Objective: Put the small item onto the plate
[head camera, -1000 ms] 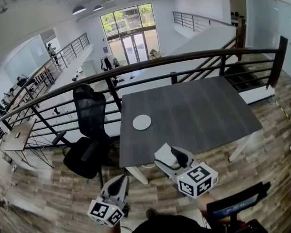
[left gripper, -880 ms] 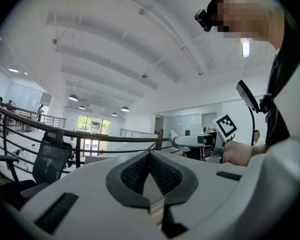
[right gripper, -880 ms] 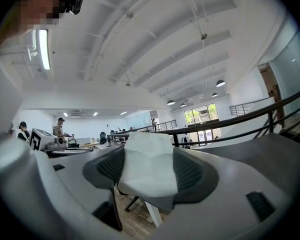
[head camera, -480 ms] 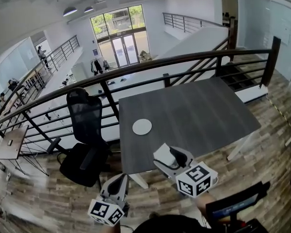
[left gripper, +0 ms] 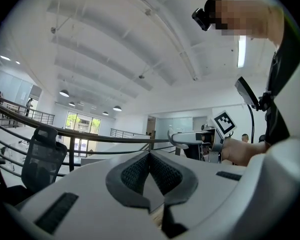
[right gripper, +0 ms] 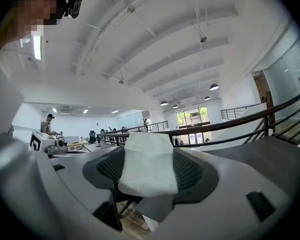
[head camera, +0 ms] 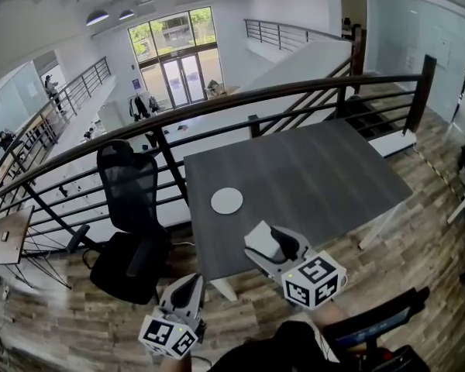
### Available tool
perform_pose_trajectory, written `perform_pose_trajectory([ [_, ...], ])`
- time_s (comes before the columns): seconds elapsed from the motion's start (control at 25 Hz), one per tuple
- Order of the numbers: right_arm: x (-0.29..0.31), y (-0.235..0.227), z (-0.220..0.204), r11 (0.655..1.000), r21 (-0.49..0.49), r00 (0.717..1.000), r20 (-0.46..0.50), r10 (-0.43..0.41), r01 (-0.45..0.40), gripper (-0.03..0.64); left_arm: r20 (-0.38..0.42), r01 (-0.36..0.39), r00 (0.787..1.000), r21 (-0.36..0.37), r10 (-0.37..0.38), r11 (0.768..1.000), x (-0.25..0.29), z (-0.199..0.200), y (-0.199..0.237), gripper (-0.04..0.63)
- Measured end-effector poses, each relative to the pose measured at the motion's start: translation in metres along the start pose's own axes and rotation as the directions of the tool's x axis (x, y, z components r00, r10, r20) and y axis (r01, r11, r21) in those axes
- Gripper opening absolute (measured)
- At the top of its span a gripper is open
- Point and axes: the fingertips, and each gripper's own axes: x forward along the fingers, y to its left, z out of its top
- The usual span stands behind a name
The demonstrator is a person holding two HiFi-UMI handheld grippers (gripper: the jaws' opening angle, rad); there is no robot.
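One small white item (right gripper: 147,164) sits pinched in the right gripper (head camera: 267,242) by the desk's (head camera: 333,177) near edge, the left gripper (head camera: 187,289) is closed and empty, and this carry step likely next needs a reach toward 11 o'clock to the plate (head camera: 227,201).

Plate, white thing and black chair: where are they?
plate (head camera: 227,201), head view, its middle.
white item (right gripper: 147,164), right gripper view, its middle.
black chair (head camera: 128,181), head view, its backrest.

Person's body (head camera: 283,353) — cut off at the lower edge.
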Motion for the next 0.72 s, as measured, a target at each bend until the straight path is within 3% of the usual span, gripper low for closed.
perform_pose_trajectory([
  [0.36, 0.045, -0.005, 0.011, 0.999, -0.017, 0.999, -0.011, 0.040, -0.040, 0.307, -0.006, -0.030, 1.000, -0.014, 0.030, 0.999, 0.011, 0.002, 0.031, 0.003],
  [0.72, 0.109, -0.069, 0.028, 0.992, -0.013, 0.992, -0.021, 0.124, -0.124, 0.307, -0.004, -0.133, 0.991, 0.007, 0.133, 0.991, 0.070, 0.021, 0.056, 0.003],
])
